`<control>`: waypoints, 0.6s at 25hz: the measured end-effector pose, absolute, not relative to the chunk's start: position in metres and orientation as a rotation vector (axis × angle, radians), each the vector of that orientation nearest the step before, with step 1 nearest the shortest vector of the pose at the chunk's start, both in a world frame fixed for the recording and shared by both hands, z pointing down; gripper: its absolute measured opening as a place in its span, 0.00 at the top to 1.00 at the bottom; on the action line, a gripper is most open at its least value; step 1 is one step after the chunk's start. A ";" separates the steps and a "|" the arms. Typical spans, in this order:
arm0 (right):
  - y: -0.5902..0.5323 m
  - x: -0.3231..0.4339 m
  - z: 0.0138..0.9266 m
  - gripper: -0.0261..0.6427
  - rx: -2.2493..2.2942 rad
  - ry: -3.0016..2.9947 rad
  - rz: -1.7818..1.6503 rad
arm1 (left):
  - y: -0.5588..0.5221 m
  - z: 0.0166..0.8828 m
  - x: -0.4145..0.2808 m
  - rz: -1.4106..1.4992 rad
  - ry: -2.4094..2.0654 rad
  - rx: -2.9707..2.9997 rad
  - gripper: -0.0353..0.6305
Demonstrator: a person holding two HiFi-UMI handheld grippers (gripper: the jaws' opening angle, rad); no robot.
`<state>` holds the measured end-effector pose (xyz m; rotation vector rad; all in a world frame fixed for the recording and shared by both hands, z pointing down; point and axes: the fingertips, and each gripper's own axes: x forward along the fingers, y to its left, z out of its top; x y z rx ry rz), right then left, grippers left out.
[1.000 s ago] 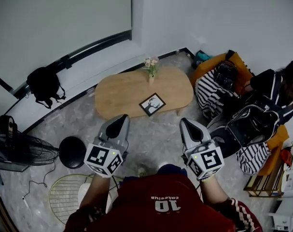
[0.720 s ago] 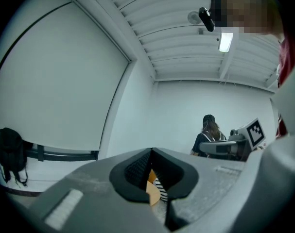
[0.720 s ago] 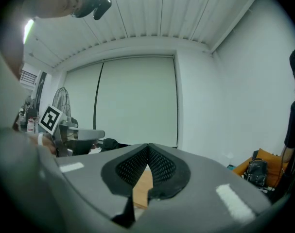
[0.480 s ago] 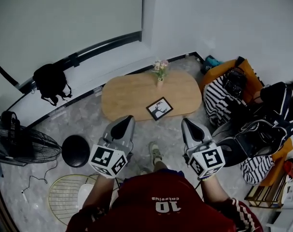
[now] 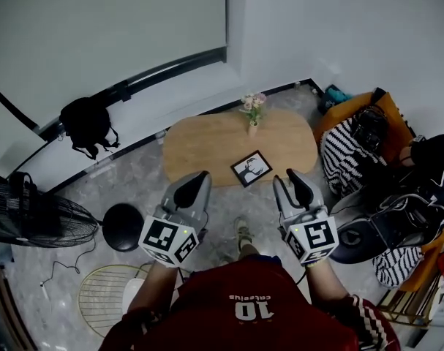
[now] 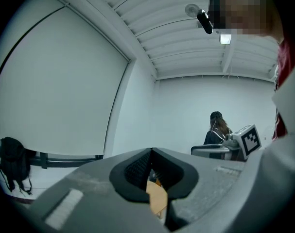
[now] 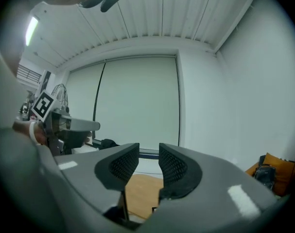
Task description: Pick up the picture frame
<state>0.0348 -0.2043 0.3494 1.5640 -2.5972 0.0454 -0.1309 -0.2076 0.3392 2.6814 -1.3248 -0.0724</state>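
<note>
The picture frame (image 5: 251, 169), black with a white deer print, lies flat near the front edge of the oval wooden table (image 5: 207, 148). Both grippers hover over the floor just short of the table, pointing level at it. My left gripper (image 5: 200, 179) is to the frame's lower left; its jaws meet at the tips with nothing between them (image 6: 151, 153). My right gripper (image 5: 292, 181) is just right of the frame and nearer me. Its jaws are opening, with a clear gap (image 7: 148, 160) and nothing in it. The table top (image 7: 137, 191) shows below that gap.
A small vase of flowers (image 5: 253, 112) stands at the table's far edge. At the right is an orange sofa with striped cushions and bags (image 5: 357, 152). A black stool (image 5: 123, 227), a fan (image 5: 31, 221) and a backpack (image 5: 86, 123) stand at the left. A person (image 6: 217, 130) is beyond.
Both grippers and the head view have come closer to the table. The right gripper's jaws, together before, now stand apart. The left gripper's jaws stay together.
</note>
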 end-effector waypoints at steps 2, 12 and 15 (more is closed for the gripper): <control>-0.210 0.036 0.354 0.75 1.575 -2.597 0.065 | -0.211 0.341 -0.128 -0.067 -1.323 2.685 0.94; -0.245 0.076 0.427 0.74 1.679 -2.497 0.258 | -0.225 0.360 -0.111 0.003 -1.308 2.683 0.94; -0.257 0.087 0.462 0.74 1.711 -2.437 0.303 | -0.235 0.369 -0.106 0.042 -1.319 2.693 0.94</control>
